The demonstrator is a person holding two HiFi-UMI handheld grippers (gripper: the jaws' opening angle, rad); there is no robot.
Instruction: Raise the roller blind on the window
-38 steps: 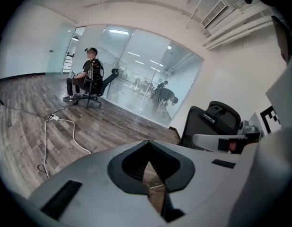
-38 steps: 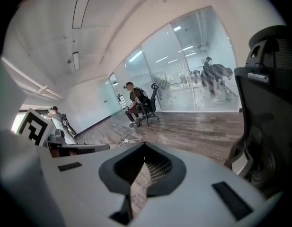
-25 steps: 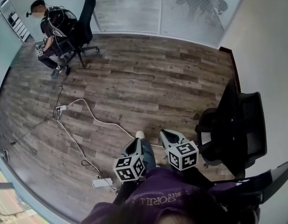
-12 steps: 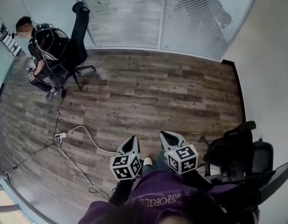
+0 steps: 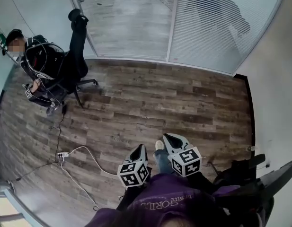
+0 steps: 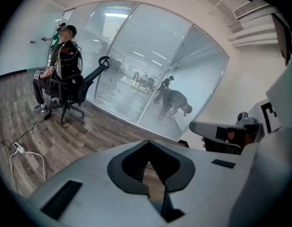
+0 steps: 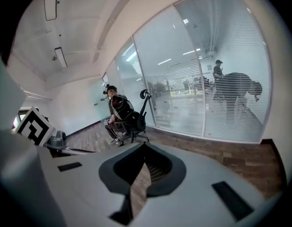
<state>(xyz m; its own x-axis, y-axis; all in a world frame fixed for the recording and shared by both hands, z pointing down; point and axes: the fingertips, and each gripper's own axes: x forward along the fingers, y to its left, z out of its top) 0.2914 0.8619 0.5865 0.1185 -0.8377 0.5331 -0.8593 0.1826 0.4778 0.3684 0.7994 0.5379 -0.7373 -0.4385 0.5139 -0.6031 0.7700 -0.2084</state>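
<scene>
The wearer has walked on across the wood floor point(image 5: 183, 98): the glass wall point(image 5: 169, 27) with its slatted blinds point(image 5: 216, 27) sits nearer than a second ago, and the black chair point(image 5: 240, 174) that loomed at the right has slid back into the lower right corner. Both tools are carried out in front, side by side. The left gripper point(image 5: 142, 148) has its jaws clenched on nothing, and the right gripper point(image 5: 169, 139) is clenched and empty too. No roller blind is plainly in sight. The blinds behind the glass ahead are my best guess for the target, well apart from either tool, and I cannot make out any pull cord or chain. Trouble could come from underfoot: the white cable point(image 5: 84, 151) trails over the floor just left of the walking line and could catch a foot. A seated person point(image 5: 39, 60) in an office chair point(image 5: 77, 56) is off to the left near the glass, so a wide swing there could clip them. Arriving with the jaws clenched would mean fumbling at the cord
</scene>
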